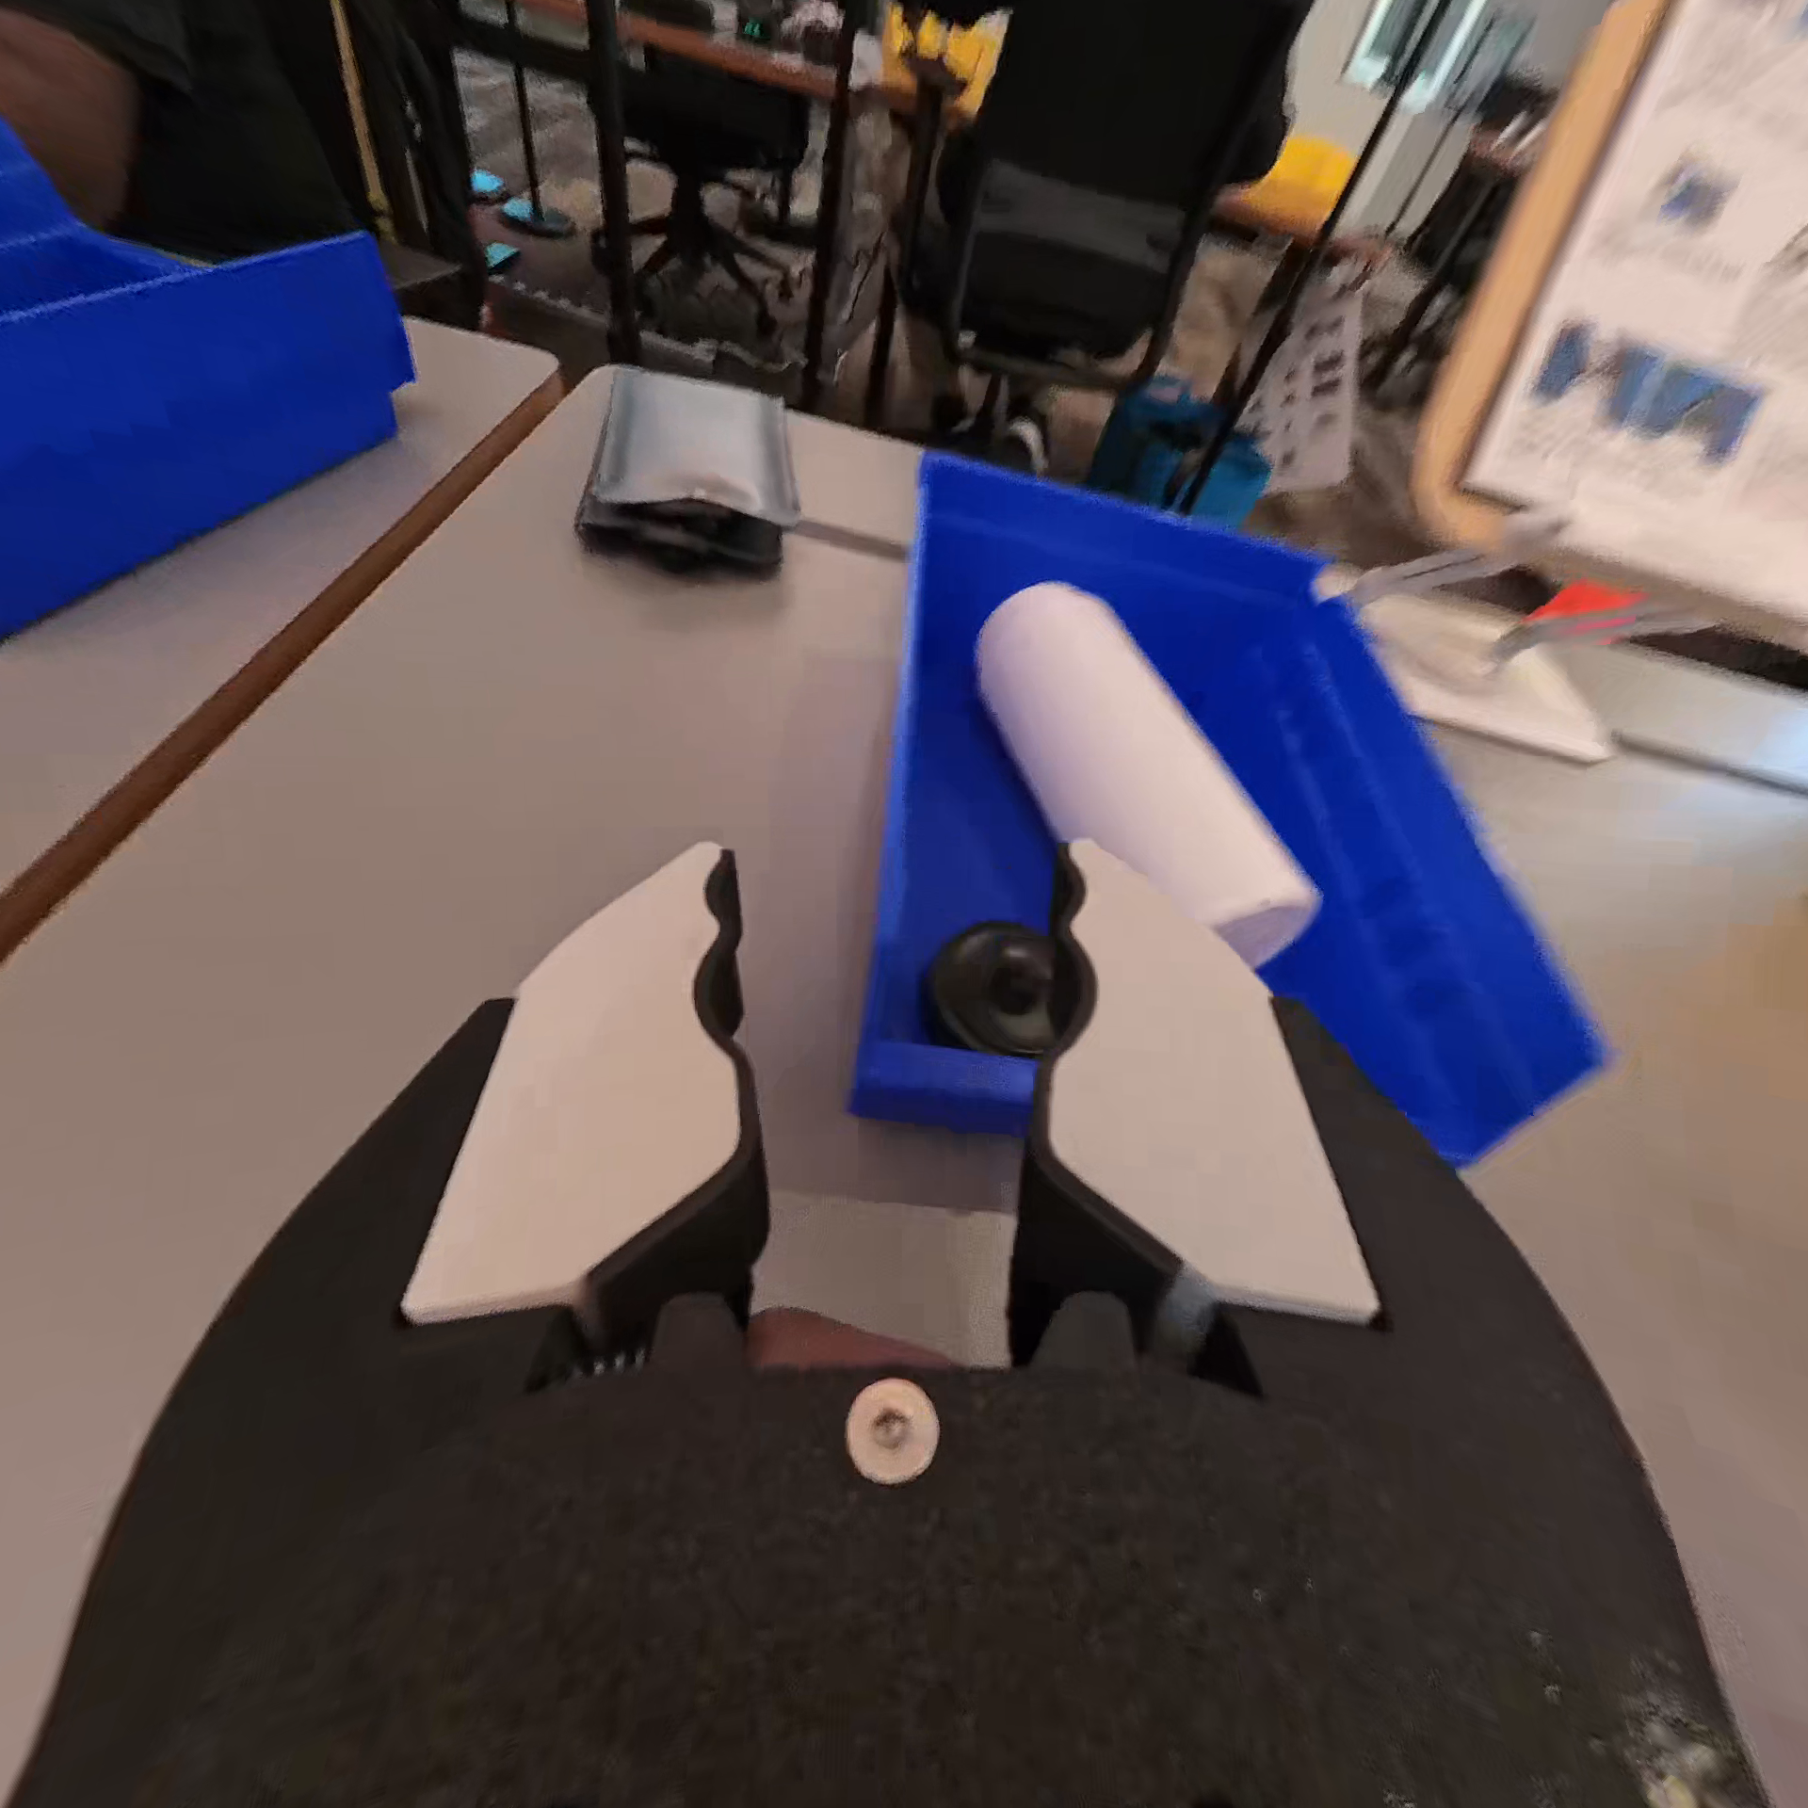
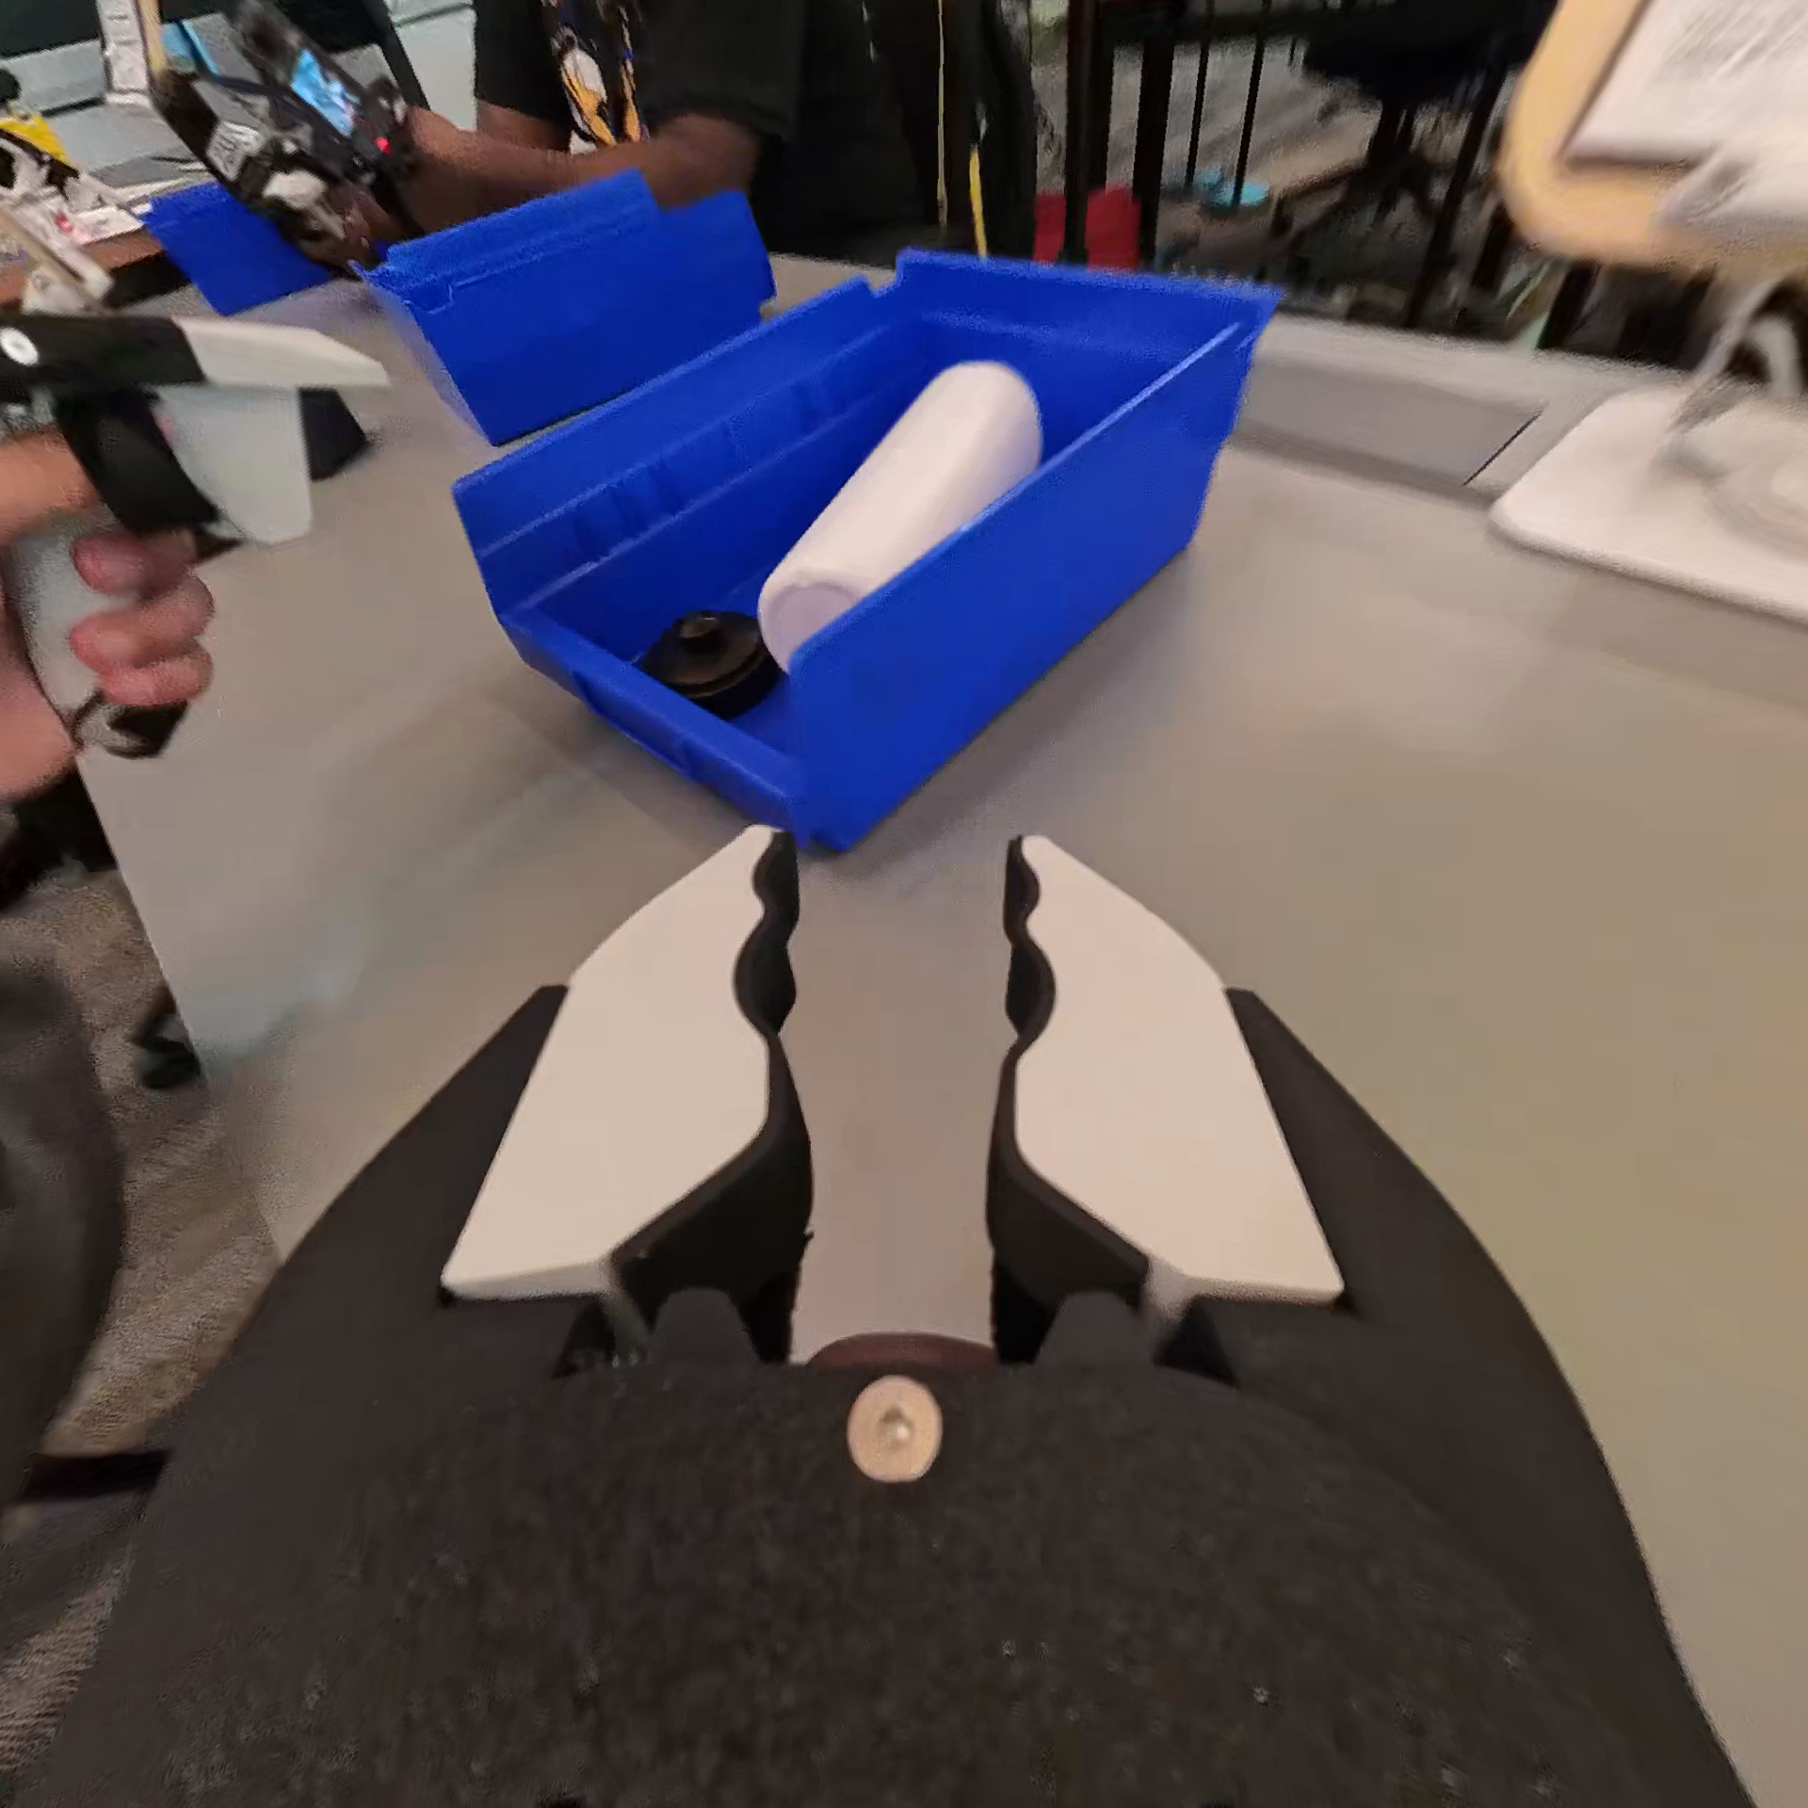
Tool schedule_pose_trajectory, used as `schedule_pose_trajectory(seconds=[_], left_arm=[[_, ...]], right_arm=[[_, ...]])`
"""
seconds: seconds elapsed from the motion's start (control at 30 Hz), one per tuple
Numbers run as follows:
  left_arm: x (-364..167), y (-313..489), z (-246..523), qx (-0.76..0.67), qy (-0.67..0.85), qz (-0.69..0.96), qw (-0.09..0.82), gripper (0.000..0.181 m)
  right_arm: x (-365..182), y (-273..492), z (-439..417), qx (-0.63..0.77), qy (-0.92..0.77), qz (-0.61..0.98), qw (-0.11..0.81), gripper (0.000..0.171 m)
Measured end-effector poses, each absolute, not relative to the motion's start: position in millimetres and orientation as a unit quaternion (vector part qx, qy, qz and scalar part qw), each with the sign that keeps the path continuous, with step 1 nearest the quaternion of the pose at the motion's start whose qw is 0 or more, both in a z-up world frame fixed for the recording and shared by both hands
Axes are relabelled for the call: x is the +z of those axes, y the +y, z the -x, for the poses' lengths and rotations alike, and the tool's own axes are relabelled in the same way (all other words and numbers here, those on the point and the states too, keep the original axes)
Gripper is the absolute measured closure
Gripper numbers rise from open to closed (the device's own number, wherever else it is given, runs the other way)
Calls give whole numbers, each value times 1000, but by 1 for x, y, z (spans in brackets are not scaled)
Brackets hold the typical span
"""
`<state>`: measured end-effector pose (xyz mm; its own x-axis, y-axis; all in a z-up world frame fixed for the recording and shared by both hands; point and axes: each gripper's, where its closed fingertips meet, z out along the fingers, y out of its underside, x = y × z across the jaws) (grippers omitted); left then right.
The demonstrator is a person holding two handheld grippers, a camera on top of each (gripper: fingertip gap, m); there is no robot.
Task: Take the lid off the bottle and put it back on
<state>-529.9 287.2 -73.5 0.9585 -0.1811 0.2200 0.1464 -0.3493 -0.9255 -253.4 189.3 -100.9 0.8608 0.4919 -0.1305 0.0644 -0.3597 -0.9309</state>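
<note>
Bottle [image 1: 1125,744] [image 2: 910,499]: one, white, on its side inside blue bin [image 1: 1370,783] [image 2: 978,626], slanting across bin floor, upper end propped against one long wall. Lid [image 1: 998,988] [image 2: 709,660]: one, black, round, off the bottle, on bin floor in the corner by the low front wall, just beside the bottle's nearer end. Bin resting on grey desk [image 1: 489,783] [image 2: 1370,881], close to its near edge in right wrist view.

Left gripper [image 1: 895,861] [image 2: 284,391]: jaws released, nothing between them, hovering over desk at bin's low front wall, one finger overlapping the lid in its own view. Gripped by a hand [image 2: 108,626], seen at left edge of right wrist view.

Right gripper [image 2: 900,846]: jaws released, empty, tips just short of bin's nearest corner.

Blue bins counted in right wrist view: three. Second bin [image 2: 587,303] behind the first, third bin [image 2: 230,254] farther off. One dark pouch [image 1: 685,479] near desk's far edge.
</note>
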Motion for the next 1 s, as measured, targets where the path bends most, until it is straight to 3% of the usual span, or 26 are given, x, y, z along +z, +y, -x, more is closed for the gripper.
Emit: schedule_pose_trajectory(seconds=[0.17,0.33,0.47,1.0], left_arm=[[-83,234,456,-186,60,802,565,118],[-112,189,386,-209,77,794,565,127],[-110,187,362,-169,146,780,585,123],[-132,201,368,-153,158,804,553,121]], right_arm=[[-79,139,108,95,-177,783,588,131],[-90,90,-63,-8,-37,775,631,128],[-108,84,-153,-46,44,795,603,121],[-122,97,-138,31,57,800,597,126]])
